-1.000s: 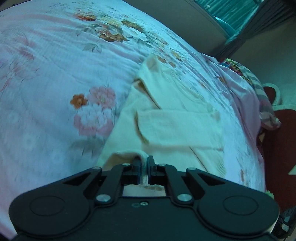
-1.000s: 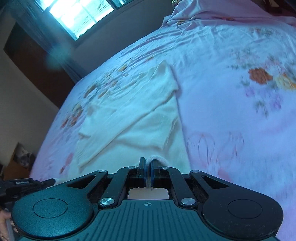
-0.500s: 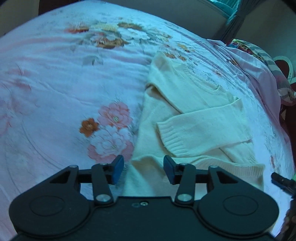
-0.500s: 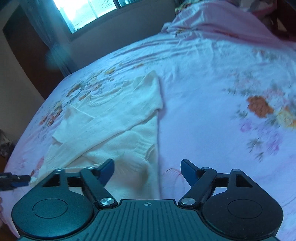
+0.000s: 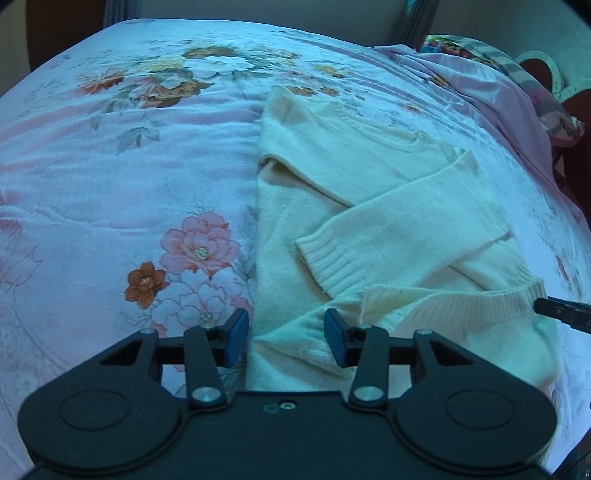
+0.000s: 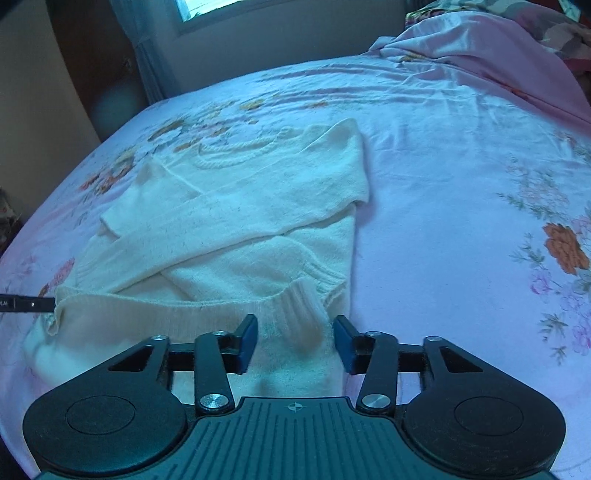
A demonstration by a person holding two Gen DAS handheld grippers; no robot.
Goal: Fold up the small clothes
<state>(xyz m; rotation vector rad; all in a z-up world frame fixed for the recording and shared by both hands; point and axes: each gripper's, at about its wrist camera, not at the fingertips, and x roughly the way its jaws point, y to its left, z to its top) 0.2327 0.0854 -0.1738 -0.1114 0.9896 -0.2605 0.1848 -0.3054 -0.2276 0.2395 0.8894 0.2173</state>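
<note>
1. On the pink floral-print bedspread (image 5: 110,177) lies a small cream knitted sweater (image 5: 369,192), spread flat with its round ribbed neckline (image 6: 236,153) toward the far side of the bed.
2. Both sleeves are folded inward across the chest; one ribbed cuff (image 5: 325,258) rests on the body of the garment, the other sleeve crossing over it.
3. Ribbed bottom hem (image 6: 184,306) is turned up along the near edge, bunched and slightly raised.
4. Left gripper (image 5: 286,338): black frame, blue pads. Jaws part-way apart and closing, astride the near left corner of the sweater; knit lies between the pads, but neither pad presses on it.
5. Right gripper (image 6: 295,341): same build. Jaws part-way apart and closing, over the near right corner of the hem; cloth sits between the pads with gaps on both sides, so no grip.
6. Each gripper's black tip shows at the edge of the other camera's view, level with the hem.
7. Crumpled pink bedding (image 6: 480,48) is heaped at the far right of the bed; a bright window (image 6: 207,7) and a grey curtain (image 6: 144,55) stand beyond it.
</note>
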